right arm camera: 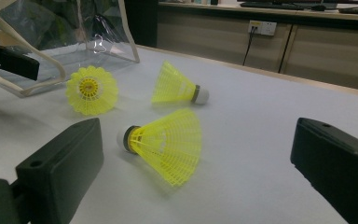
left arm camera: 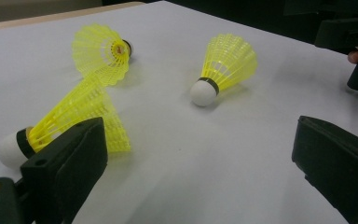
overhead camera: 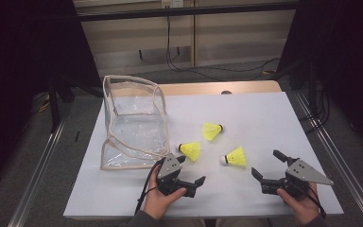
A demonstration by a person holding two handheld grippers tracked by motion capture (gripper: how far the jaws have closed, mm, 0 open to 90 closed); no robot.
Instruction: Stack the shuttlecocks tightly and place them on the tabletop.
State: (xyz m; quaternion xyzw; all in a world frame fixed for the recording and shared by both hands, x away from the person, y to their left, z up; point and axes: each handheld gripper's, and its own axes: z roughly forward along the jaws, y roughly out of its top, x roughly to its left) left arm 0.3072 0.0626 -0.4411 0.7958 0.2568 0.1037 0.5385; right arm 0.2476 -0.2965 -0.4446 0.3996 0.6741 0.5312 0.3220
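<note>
Hovering near the surface's front edge, both grippers (left [overhead camera: 189,175], right [overhead camera: 267,166]) had fingers wide open and empty, flanking three shuttlecocks [overhead camera: 235,156] mid-surface, probably headed for the clear bag [overhead camera: 133,124].

This looks like a lab or test room fitted out for recording rather than a home. A plain white worktop [overhead camera: 264,118] stands alone on a grey carpeted floor [overhead camera: 38,156], with metal rails [overhead camera: 38,175] running along the floor at 9 and 3 o'clock. Dark curtains [overhead camera: 23,56] hang on both sides, at 10 and 2 o'clock. At 12 o'clock, a light wooden wall cabinet [overhead camera: 227,33] carries a wall socket [overhead camera: 172,3], and black cables [overhead camera: 208,71] trail from it across the floor. In the right gripper view, the socket [right arm camera: 261,28] sits under a long counter [right arm camera: 284,9].
</note>
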